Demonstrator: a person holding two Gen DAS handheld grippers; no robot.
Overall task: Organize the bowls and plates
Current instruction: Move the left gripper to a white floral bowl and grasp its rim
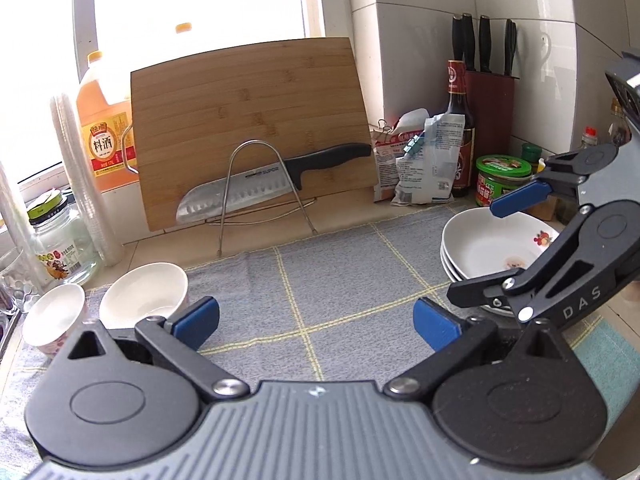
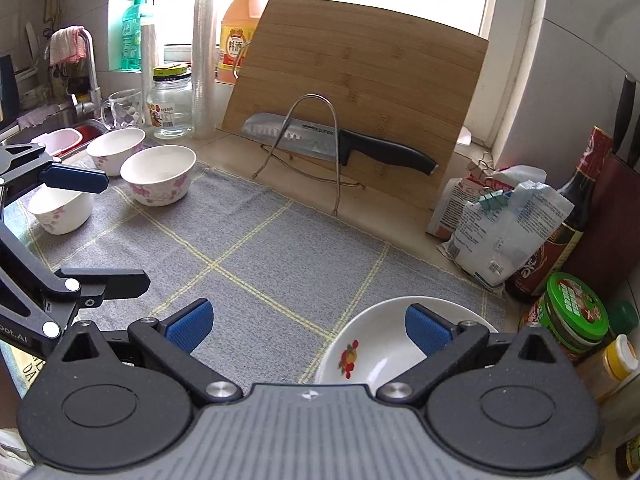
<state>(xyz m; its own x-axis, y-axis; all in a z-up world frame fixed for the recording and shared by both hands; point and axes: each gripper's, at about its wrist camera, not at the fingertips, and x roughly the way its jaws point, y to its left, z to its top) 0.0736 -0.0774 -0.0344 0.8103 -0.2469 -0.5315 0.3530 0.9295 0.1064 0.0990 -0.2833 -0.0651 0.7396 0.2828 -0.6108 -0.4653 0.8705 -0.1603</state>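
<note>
My left gripper point(image 1: 316, 322) is spread wide over the grey checked cloth point(image 1: 340, 280), holding nothing. My right gripper point(image 2: 308, 330) is spread too, its right pad above the white plates with a fruit motif point(image 2: 372, 356), low and right of centre. Only the left view shows those plates as a stack of three point(image 1: 476, 248) — with the right gripper's blue pad over its rim. Only the right view shows all three white floral bowls point(image 2: 158, 174), clustered far left beside the sink point(image 2: 86, 132).
</note>
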